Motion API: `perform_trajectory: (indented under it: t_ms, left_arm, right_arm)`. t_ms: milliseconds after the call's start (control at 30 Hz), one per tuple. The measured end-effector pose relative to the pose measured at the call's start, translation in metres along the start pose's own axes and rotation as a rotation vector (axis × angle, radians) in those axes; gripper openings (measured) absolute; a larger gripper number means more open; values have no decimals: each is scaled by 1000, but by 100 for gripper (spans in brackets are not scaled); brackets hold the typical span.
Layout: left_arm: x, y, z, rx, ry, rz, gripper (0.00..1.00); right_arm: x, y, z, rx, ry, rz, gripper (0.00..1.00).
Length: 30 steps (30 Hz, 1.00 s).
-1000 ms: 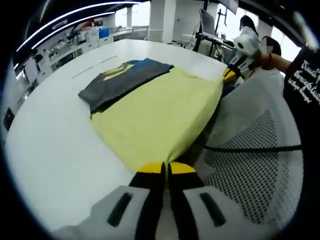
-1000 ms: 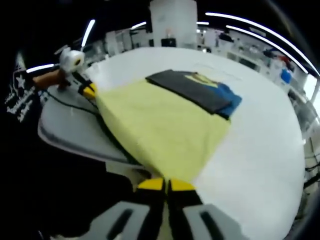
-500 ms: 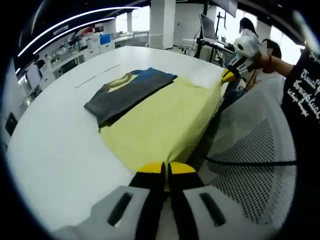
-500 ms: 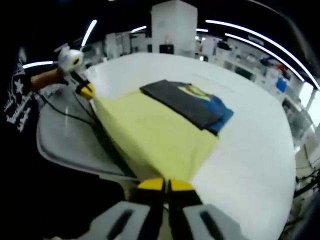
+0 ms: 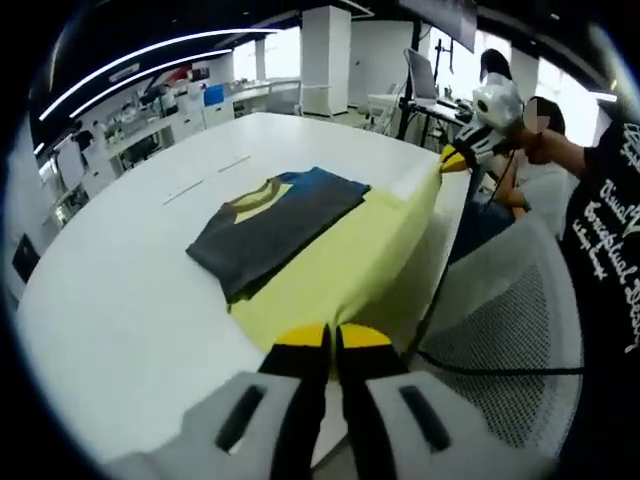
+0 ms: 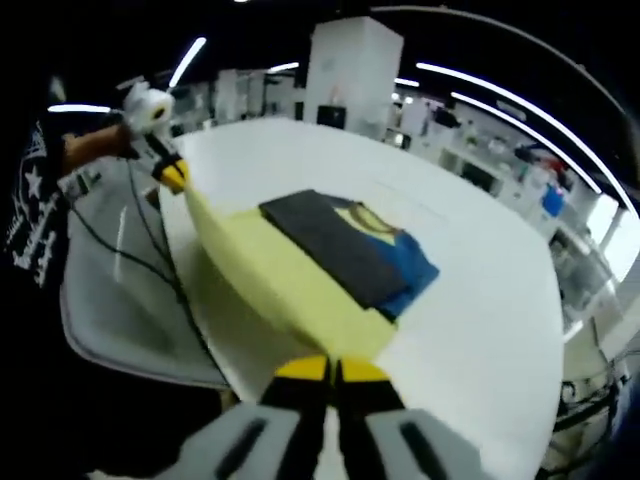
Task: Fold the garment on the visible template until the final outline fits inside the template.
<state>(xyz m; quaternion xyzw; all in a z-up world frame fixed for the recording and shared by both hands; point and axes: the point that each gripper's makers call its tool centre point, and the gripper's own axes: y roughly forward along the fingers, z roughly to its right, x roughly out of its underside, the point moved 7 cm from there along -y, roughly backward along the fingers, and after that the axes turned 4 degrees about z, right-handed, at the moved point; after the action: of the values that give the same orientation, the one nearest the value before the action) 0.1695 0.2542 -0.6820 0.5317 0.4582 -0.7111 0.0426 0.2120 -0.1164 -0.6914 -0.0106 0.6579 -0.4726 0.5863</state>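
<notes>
1. The white round surface (image 5: 120, 300) carries the cloths; in the right gripper view it (image 6: 470, 300) stretches away to the right, with office benches far behind it.
2. A pale yellow cloth (image 5: 330, 270) is stretched taut between the two grippers, its near edge lifted at the rim of the surface; in the right gripper view it (image 6: 270, 280) runs from the near jaws up to the far left.
3. A dark grey folded garment (image 5: 265, 225) with a blue panel and a yellow neck lies on the far part of the yellow cloth; in the right gripper view it (image 6: 335, 240) sits right of the cloth's middle.
4. A mesh-backed chair (image 5: 500, 350) stands near right, off the surface.
5. The left gripper (image 5: 328, 338) has its yellow-tipped jaws pressed together on a corner of the yellow cloth.
6. The right gripper (image 6: 330, 368) likewise pinches a cloth corner, jaws closed; in the left gripper view it (image 5: 458, 155) is at the far right, gripping the cloth.
</notes>
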Motion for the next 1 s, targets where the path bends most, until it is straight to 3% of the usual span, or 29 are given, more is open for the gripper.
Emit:
perform_trajectory:
  t_ms: [400,1000]
  left_arm:
    - [-34,12,-33,-29,50,35,0]
    - [-67,36,-90,-76,70,85,0]
  right_arm:
    - [-31,21,32,48,-63,34,0]
    - [-69,52,78,99,-94,78,0]
